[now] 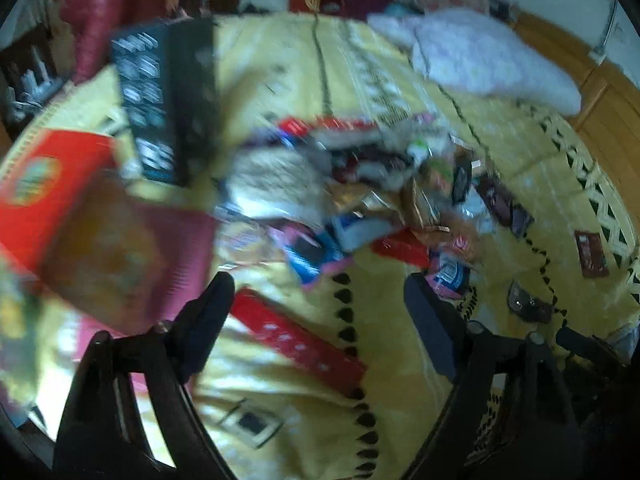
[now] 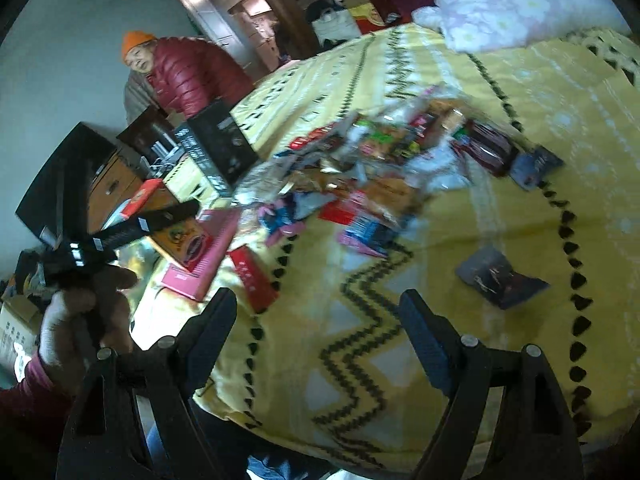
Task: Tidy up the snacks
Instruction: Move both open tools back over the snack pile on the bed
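Observation:
A heap of mixed snack packets (image 1: 360, 184) (image 2: 380, 168) lies in the middle of a yellow patterned blanket (image 1: 280, 80) (image 2: 500, 100) on a bed. My left gripper (image 1: 320, 284) is open above the heap's near edge with nothing between its fingers. A flat red box (image 1: 296, 344) (image 2: 254, 280) lies just under it. My right gripper (image 2: 320, 298) is open over bare blanket, short of the heap and holding nothing. Two dark packets (image 2: 500, 276) (image 2: 536, 164) lie apart to the right. The left wrist view is blurred.
A black box (image 1: 168, 100) (image 2: 218, 148), a red and gold box (image 1: 52, 192) and a pink box (image 2: 204, 256) sit at the left. A white pillow (image 1: 488, 56) (image 2: 520, 4) lies at the far right. A person in a red jacket (image 2: 188, 72) stands beyond the bed. A hand (image 2: 80, 320) grips the other tool.

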